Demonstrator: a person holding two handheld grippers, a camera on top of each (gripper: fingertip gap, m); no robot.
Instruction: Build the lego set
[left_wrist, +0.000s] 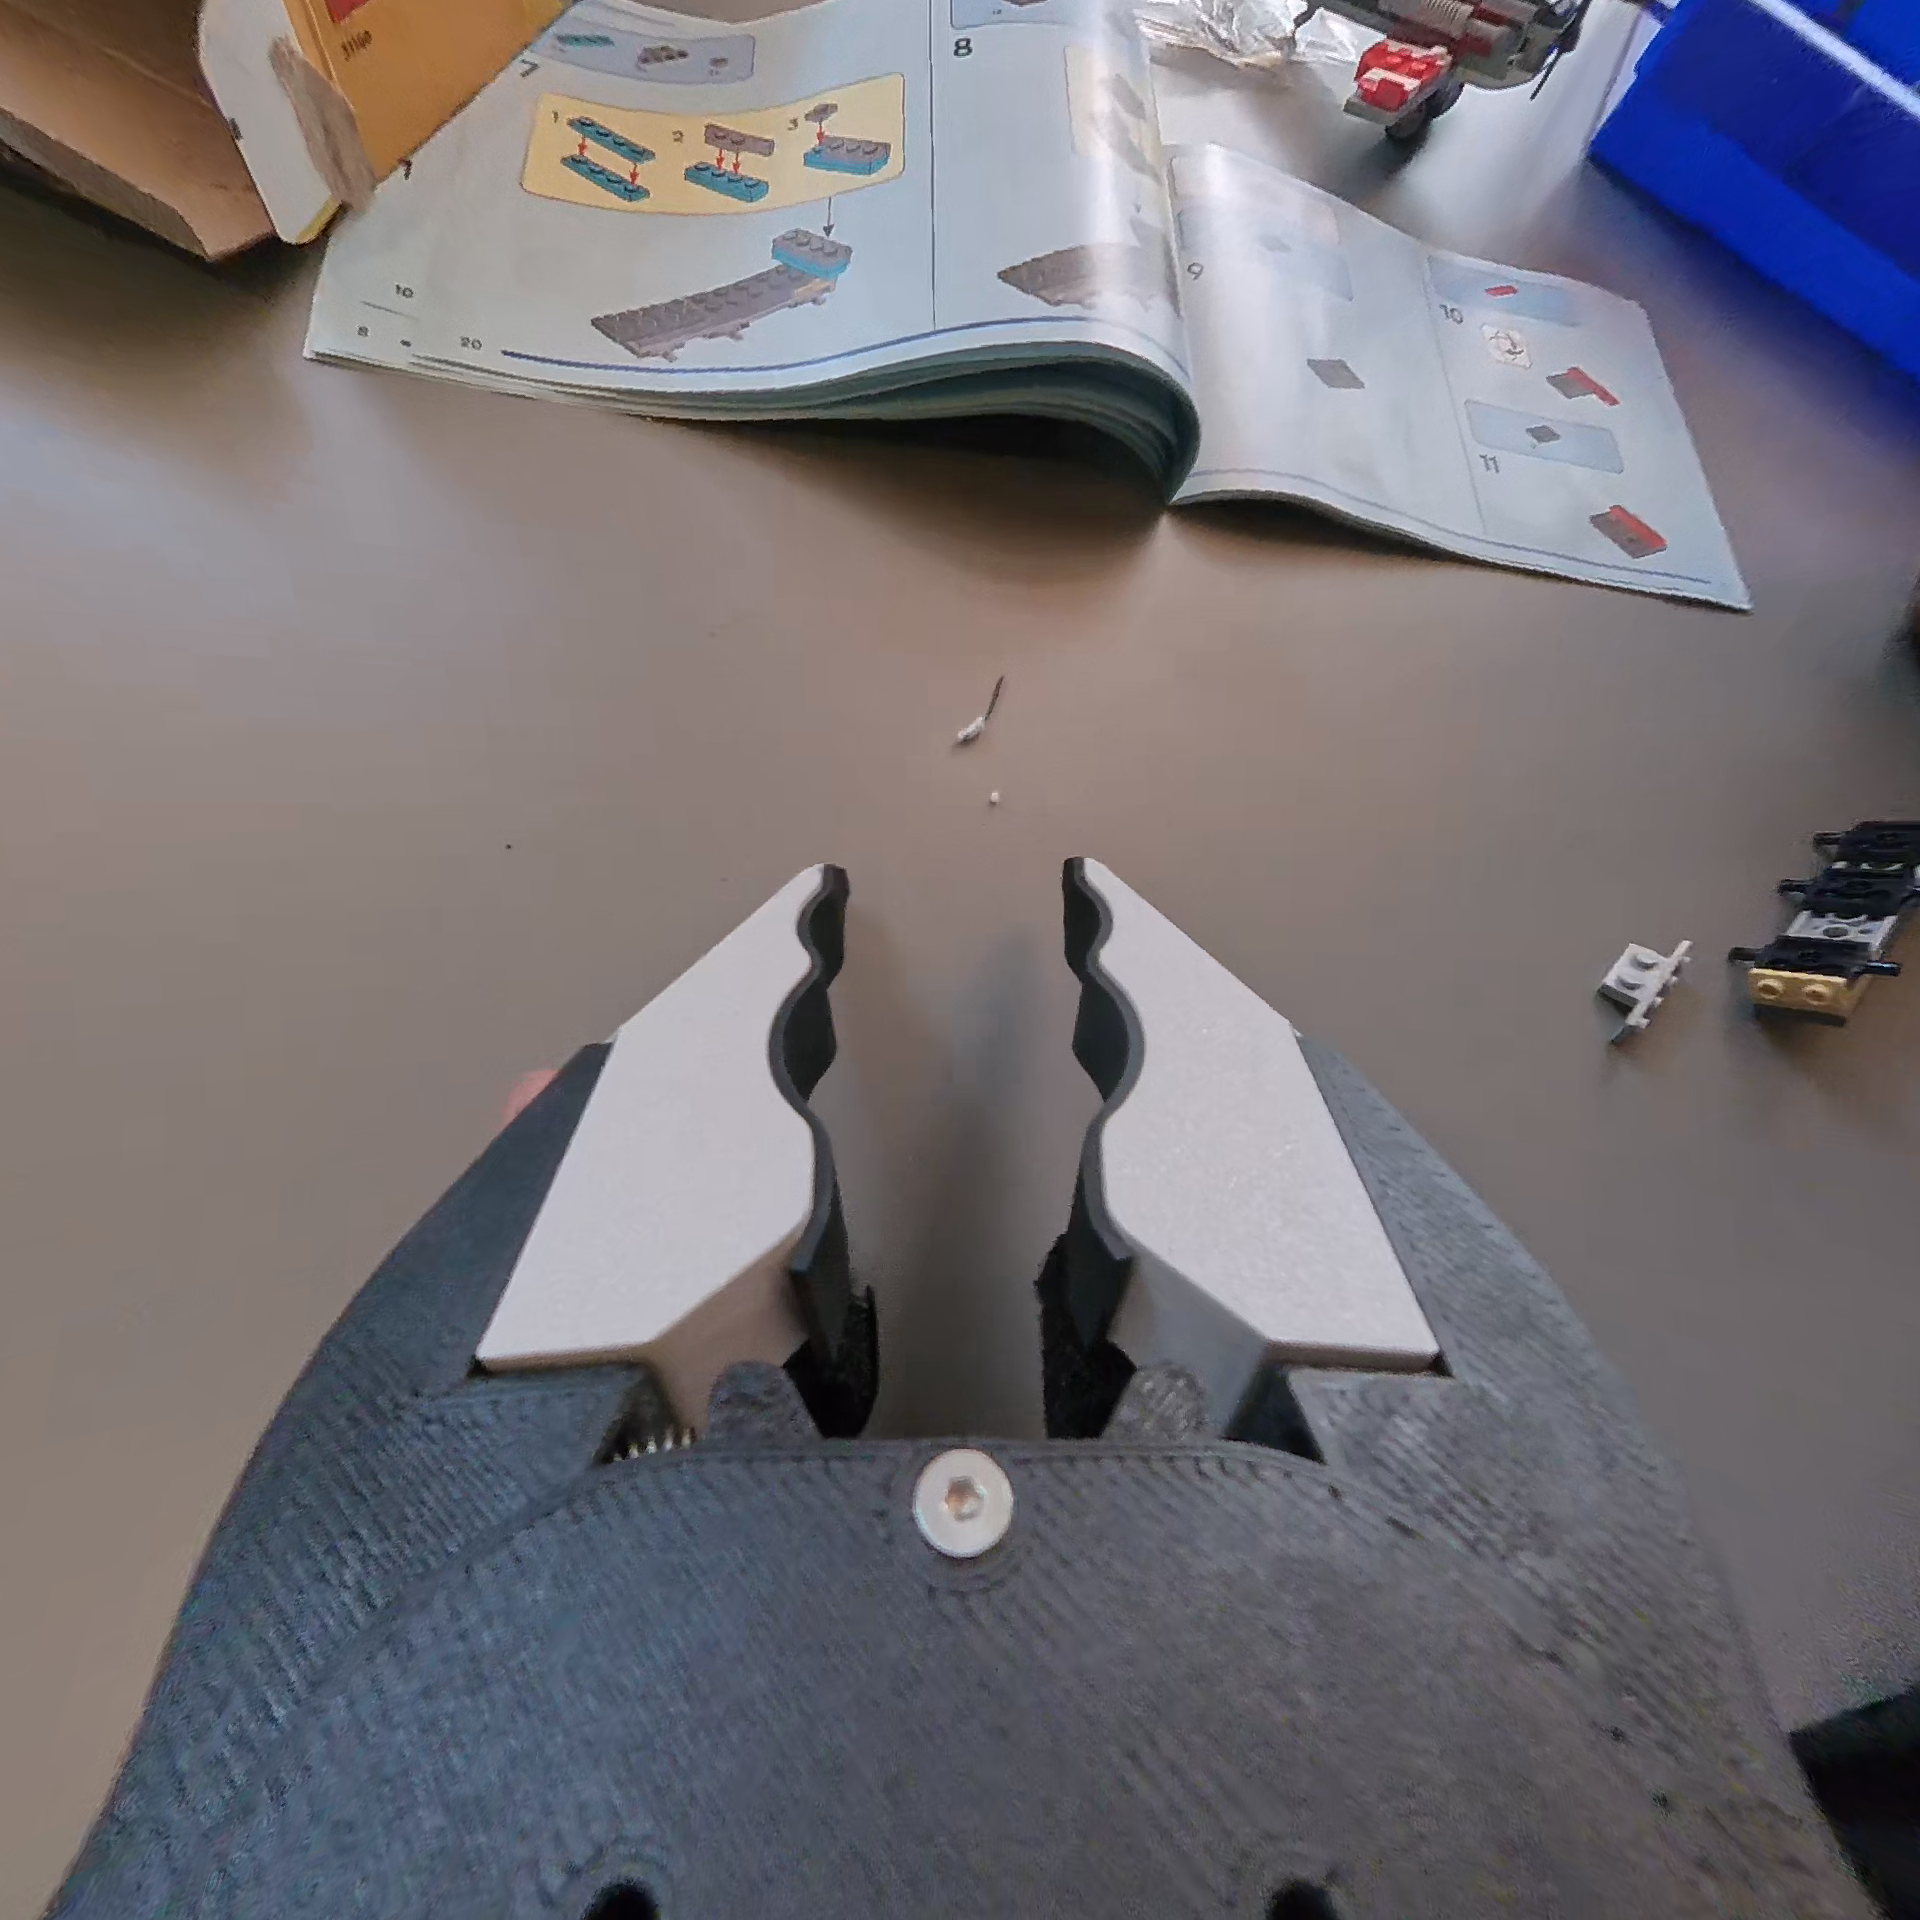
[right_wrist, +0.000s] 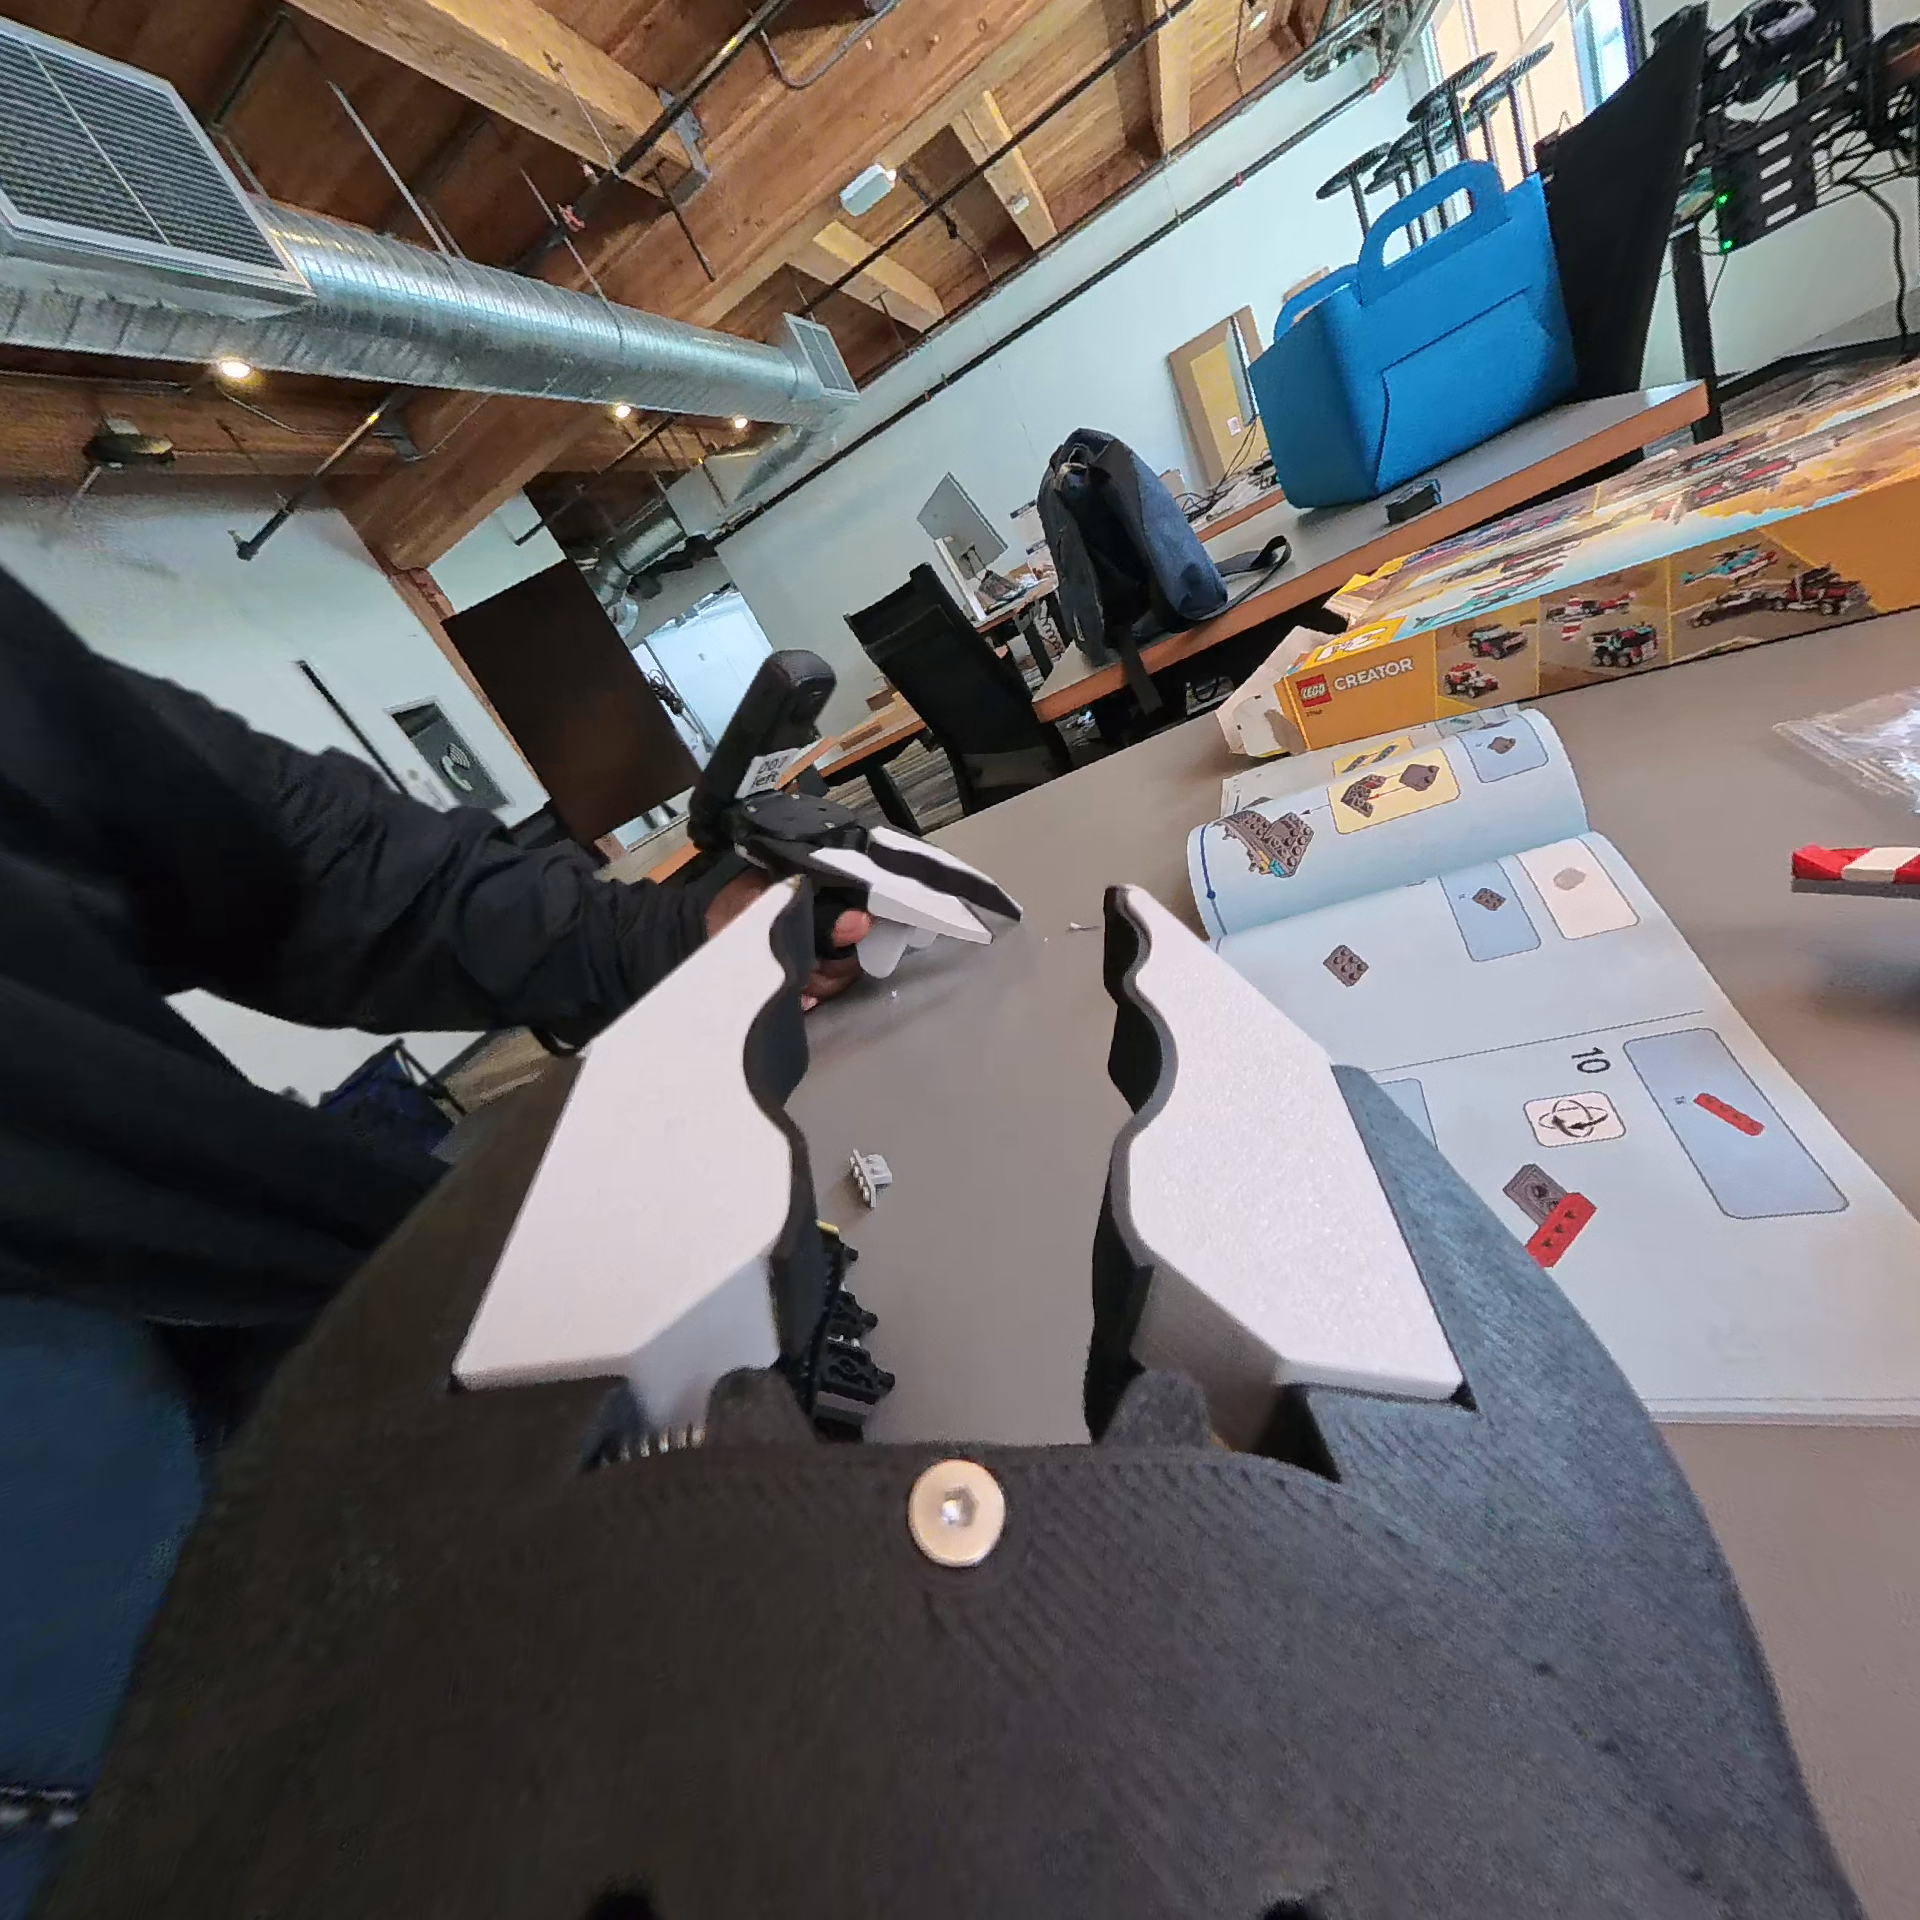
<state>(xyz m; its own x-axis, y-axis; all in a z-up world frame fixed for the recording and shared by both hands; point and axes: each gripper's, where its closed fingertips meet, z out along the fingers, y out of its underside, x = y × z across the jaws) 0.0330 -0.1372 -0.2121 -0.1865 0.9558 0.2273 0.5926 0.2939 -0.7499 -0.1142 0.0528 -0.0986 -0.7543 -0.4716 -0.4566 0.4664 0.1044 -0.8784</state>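
1. The left tongs (left_wrist: 956, 868) hang over bare bench (left_wrist: 416, 675) with their jaws apart and nothing between them.
2. The right tongs (right_wrist: 951, 904) are also parted and empty; they are tilted, so the bench appears slanted in the right wrist view.
3. A small light-grey lego piece (left_wrist: 1642, 987) lies on the bench off to the right of the left tongs; in the right wrist view it appears between the right tongs' fingers, lying on the surface apart from them.
4. Just beside that piece, further right, sits a black lego assembly (left_wrist: 1829, 925) with a tan brick at its near end; in the right wrist view it is partly hidden behind one finger.
5. An open instruction booklet (left_wrist: 935, 260) lies flat toward the far side of the bench.
6. The yellow set box (right_wrist: 1610, 623) rests beyond the booklet, near the far edge.
7. A red, white and grey partly built model (left_wrist: 1403, 83) stands past the booklet, next to a blue bin (left_wrist: 1787, 156) at the far right corner.
8. A person's dark sleeve (right_wrist: 312, 883) reaches to the left tongs in the right wrist view.
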